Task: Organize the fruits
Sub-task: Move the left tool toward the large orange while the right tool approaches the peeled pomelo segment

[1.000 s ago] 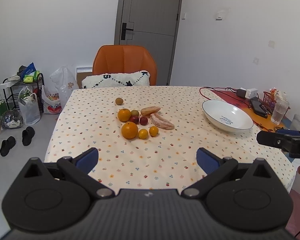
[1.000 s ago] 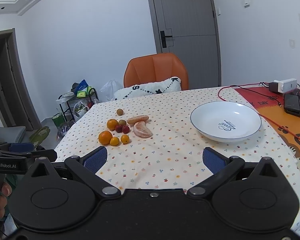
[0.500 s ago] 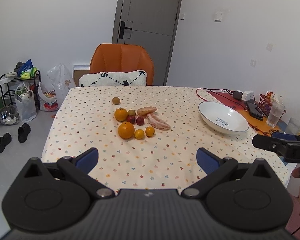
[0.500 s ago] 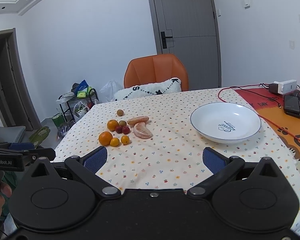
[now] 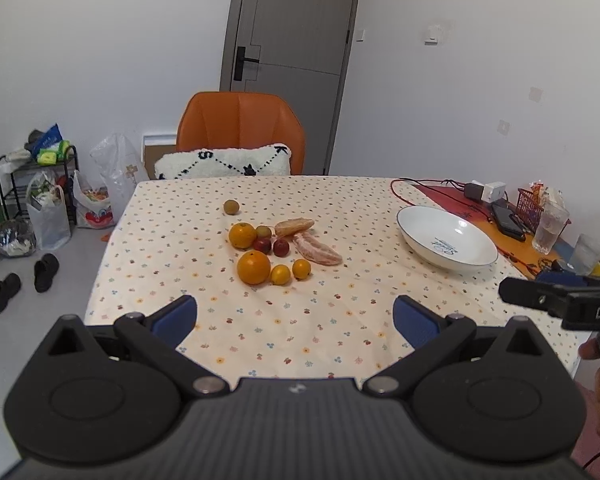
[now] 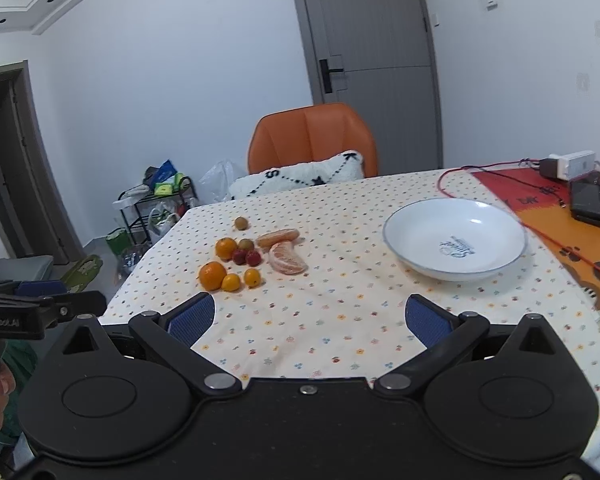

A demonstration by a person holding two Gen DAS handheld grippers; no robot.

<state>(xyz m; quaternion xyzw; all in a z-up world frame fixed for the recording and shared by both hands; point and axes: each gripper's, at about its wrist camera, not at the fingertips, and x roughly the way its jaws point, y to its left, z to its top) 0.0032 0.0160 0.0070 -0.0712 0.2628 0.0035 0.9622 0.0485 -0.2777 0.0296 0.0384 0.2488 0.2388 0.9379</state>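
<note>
A cluster of fruit lies mid-table: a large orange (image 5: pixel 253 267) (image 6: pixel 212 275), a second orange (image 5: pixel 242 235), two small yellow fruits (image 5: pixel 280 274), two red fruits (image 5: pixel 281 247), two peeled citrus segments (image 5: pixel 316 249) (image 6: pixel 285 258), and a lone brown fruit (image 5: pixel 231 207) behind. An empty white bowl (image 5: pixel 447 239) (image 6: pixel 455 238) stands to the right. My left gripper (image 5: pixel 295 318) is open and empty above the near table edge. My right gripper (image 6: pixel 310 318) is open and empty, near the table's front edge.
The table has a flowered cloth (image 5: pixel 300 320). An orange chair (image 5: pixel 241 136) with a white cushion stands at the far side. A red cable, chargers, phone, basket and glass (image 5: pixel 549 227) crowd the right edge. Bags, a rack and shoes are on the floor left.
Both grippers have drifted slightly back and up, so the table appears a little farther. Nothing on the table has moved. Both stay open.
</note>
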